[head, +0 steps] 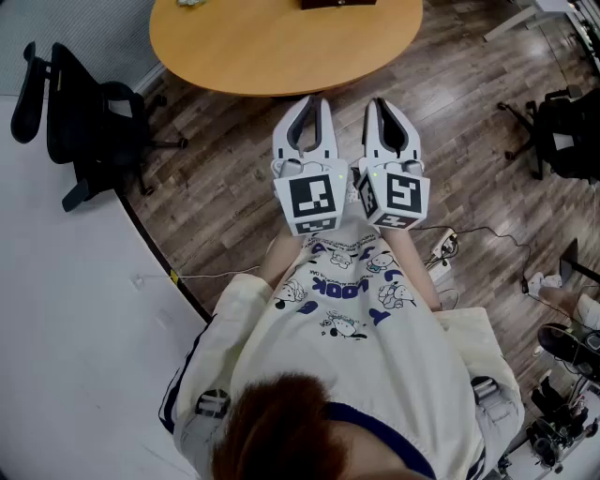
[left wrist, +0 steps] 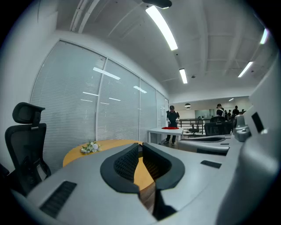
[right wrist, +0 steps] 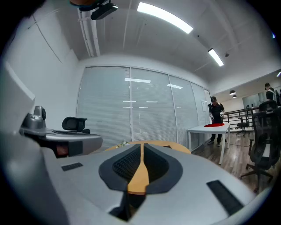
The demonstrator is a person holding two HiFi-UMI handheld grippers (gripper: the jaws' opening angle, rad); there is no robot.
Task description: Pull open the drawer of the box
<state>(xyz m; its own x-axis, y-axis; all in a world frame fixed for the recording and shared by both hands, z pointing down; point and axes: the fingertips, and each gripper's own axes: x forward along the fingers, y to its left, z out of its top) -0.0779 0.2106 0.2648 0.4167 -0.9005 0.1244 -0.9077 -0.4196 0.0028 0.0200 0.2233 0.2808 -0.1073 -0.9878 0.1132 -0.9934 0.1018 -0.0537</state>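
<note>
A dark box (head: 339, 3) sits at the far edge of the round wooden table (head: 281, 47), cut off by the top of the head view, so no drawer shows. My left gripper (head: 312, 103) and right gripper (head: 386, 105) are held side by side in the air just short of the table's near edge, well apart from the box. Both are shut with nothing between their jaws. In the left gripper view the left gripper (left wrist: 140, 147) has its tips together over the tabletop (left wrist: 109, 145). The right gripper (right wrist: 142, 147) looks the same in its own view.
A small bunch of white flowers (left wrist: 90, 148) lies on the table's far left. A black office chair (head: 80, 122) stands left of the table and another (head: 562, 131) to the right. Cables (head: 450, 248) lie on the wooden floor. A person (left wrist: 172, 118) stands at a distant white table (left wrist: 164, 131).
</note>
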